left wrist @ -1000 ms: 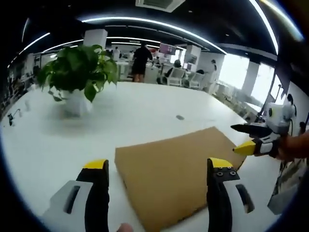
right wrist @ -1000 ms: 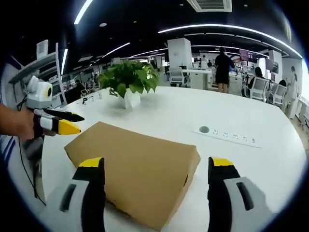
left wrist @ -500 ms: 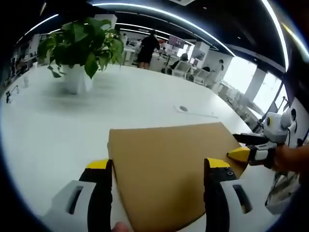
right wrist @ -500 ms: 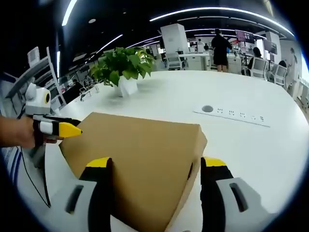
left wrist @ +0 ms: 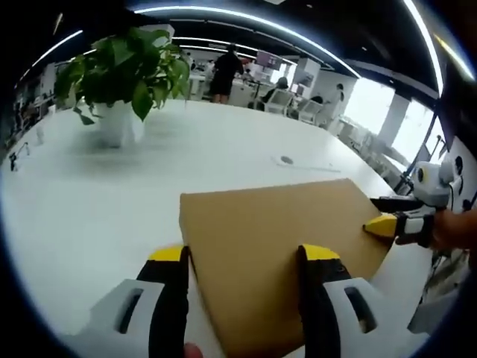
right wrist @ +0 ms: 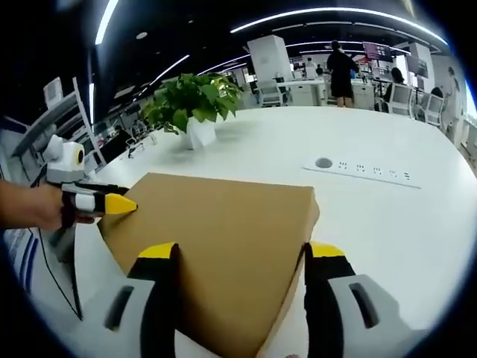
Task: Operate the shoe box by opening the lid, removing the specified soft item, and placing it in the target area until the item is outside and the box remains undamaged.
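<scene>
Two spread grippers, left gripper (left wrist: 244, 253) and right gripper (right wrist: 242, 250), are set astride opposite ends of the closed shoe box (left wrist: 279, 246), which lies near the potted plant (left wrist: 123, 74).

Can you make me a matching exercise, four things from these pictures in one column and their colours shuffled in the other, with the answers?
Things:
1. shoe box
2. table
3. plant leaves
4. tips of the right gripper

Colours:
A. green
B. yellow
C. brown
D. white

Pairs: 1-C, 2-D, 3-A, 4-B
</scene>
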{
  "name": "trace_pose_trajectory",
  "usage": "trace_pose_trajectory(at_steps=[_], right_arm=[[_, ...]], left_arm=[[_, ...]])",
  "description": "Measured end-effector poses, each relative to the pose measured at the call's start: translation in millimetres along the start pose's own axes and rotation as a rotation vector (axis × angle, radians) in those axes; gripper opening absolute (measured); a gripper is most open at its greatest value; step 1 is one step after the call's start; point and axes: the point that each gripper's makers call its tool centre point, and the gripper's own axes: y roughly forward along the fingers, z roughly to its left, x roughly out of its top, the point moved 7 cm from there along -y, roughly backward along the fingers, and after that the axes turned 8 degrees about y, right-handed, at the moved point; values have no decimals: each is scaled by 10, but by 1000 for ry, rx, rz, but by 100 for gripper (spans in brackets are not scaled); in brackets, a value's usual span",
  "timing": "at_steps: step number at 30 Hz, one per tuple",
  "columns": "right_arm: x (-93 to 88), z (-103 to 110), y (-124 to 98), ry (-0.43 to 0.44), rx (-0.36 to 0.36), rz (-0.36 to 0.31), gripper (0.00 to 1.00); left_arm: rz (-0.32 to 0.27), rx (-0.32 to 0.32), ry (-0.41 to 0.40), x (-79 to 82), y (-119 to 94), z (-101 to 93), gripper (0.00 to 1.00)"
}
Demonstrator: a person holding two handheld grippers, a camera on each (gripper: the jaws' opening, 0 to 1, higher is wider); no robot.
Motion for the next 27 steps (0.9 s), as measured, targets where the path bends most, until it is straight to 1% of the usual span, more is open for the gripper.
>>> trace_pose_trajectory(at_steps=[4,10,17,22,27], right_arm=[[-44,5,-67,5,0,5,63],[-147,32,-202,7,-4,11,63],[-337,83,-438,15,-12,-2,64],[-452,132,-599,19,-21,2,64],[-596,189,-770,21,-31,3,64]], left_arm=[[-5,-3,-1,-23,-18,-28,58],[-3,-11,1,-106,-107,-128,59],[3,-31,16,-218,-229,-259,59],[6,-51,42,-346,-365,-421,62],[14,-67,53,-446,-477,-504,62]])
